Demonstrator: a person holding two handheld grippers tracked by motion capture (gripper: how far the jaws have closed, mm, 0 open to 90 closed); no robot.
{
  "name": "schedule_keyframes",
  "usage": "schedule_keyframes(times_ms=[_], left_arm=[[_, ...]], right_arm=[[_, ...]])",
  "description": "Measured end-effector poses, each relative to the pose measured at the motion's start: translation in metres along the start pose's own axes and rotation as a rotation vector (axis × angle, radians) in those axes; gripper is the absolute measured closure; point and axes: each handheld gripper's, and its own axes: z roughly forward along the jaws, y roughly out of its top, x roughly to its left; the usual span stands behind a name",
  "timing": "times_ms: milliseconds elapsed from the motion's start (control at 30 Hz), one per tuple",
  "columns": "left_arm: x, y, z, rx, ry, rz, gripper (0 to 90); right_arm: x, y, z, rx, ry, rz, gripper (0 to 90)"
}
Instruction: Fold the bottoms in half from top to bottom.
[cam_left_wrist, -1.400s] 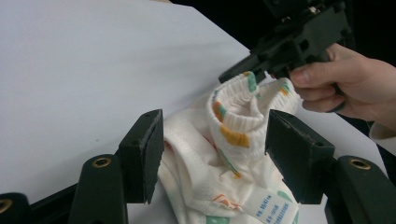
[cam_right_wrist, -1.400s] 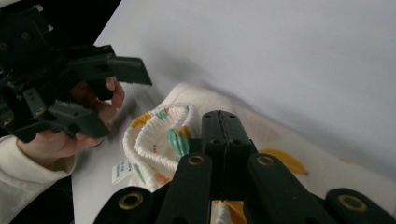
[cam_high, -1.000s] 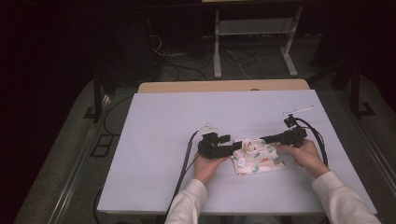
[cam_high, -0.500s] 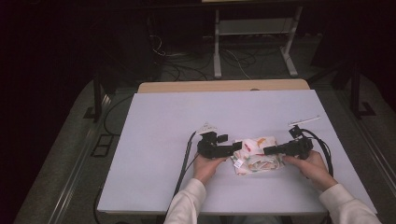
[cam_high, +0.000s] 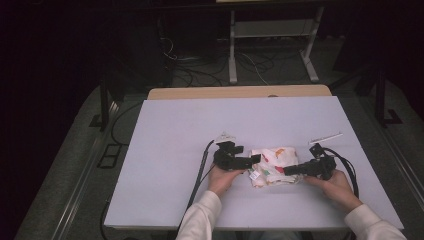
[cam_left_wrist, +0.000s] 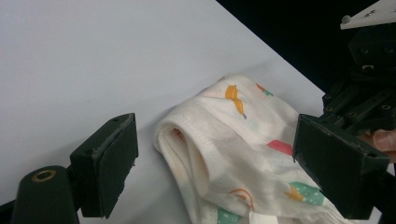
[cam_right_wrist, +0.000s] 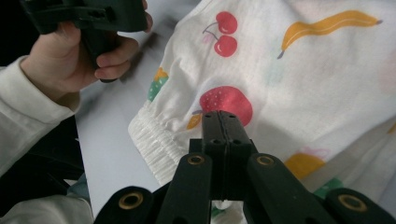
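While the small white fabric garment printed with coloured fruit (cam_high: 272, 166) lies bunched on the pale lilac table (cam_high: 175, 150), near the person's edge and right of the middle, both grippers sit at its sides. The left gripper (cam_high: 248, 160) is at the garment's left edge; its jaws have just been opening and now stand wide apart, with a folded, stitched edge of the cloth (cam_left_wrist: 224, 154) lying between them and neither pad pressing on it. The right gripper (cam_high: 290, 171) comes in from the garment's right side, its jaws drawn fully together. In the right gripper view, the tips (cam_right_wrist: 225, 122) rest on the cloth beside a red strawberry print, just above the gathered elastic hem; whether a pinch of fabric is caught between them is hard to tell. A thin white stick (cam_high: 325, 137) lies on the table beyond the right hand (cam_high: 336, 184).
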Motion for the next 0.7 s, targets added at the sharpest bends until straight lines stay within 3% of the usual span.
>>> schedule_keyframes(times_ms=[233, 700], left_arm=[[-0.0006, 0.0012, -0.0001, 0.004, 0.004, 0.007, 13.9], [0.0002, 0.0041, -0.0025, 0.016, 0.004, 0.023, 13.8]], right_arm=[[0.0004, -0.0019, 0.0076, 0.037, -0.024, -0.019, 89.0], [0.0037, -0.0052, 0.0073, 0.024, -0.042, -0.040, 89.0]])
